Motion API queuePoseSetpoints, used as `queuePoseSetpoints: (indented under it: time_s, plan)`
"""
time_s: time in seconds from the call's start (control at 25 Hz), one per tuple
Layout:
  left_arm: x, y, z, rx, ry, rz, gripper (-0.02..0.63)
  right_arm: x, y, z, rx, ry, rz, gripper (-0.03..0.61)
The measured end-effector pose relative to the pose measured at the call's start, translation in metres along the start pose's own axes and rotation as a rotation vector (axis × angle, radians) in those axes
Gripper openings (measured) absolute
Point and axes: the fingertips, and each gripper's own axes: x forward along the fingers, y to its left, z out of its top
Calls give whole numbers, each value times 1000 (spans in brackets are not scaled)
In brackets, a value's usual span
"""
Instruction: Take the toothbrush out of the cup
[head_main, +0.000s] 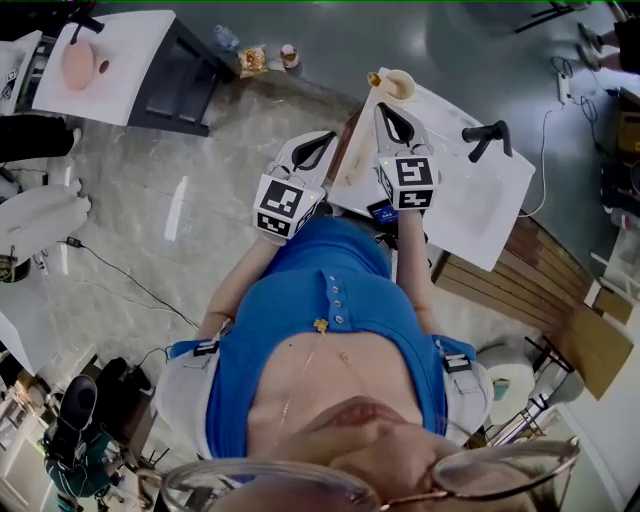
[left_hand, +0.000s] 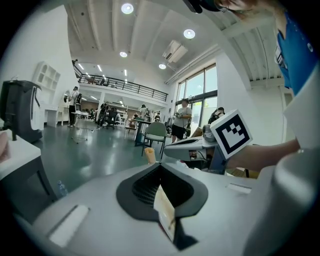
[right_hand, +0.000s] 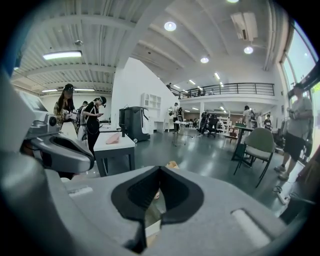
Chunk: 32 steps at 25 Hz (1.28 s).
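The toothbrush (head_main: 376, 79) shows only as a small yellowish stub at the rim of the cup (head_main: 400, 86). It is too small to be sure of, but it appears to be still inside. The cup stands at the far corner of the white sink counter (head_main: 470, 205), with the black faucet (head_main: 487, 136) well off to its right. So by the look of it nothing is done yet, and the reach, the grasp and the lift out are all still to do.

The right gripper (head_main: 386, 110) hangs near the cup, apart from it, with its jaws pressed together and nothing between them. The left gripper (head_main: 326, 140) sits beside it over the counter's edge, likewise closed and empty. Beyond that stub, the cup's contents can't be made out.
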Motion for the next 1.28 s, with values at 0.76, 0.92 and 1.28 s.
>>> queuePoseSetpoints:
  time_s: [0.76, 0.92, 1.28]
  plan:
    - [-29, 28, -14, -59, 11, 78, 2, 50, -12, -3, -214, 128, -58, 144]
    - [-35, 34, -16, -75, 11, 94, 2, 61, -12, -6, -286, 180, -74, 158]
    - [-45, 41, -19, -88, 5, 115, 2, 69, -16, -6, -332, 203, -123, 85]
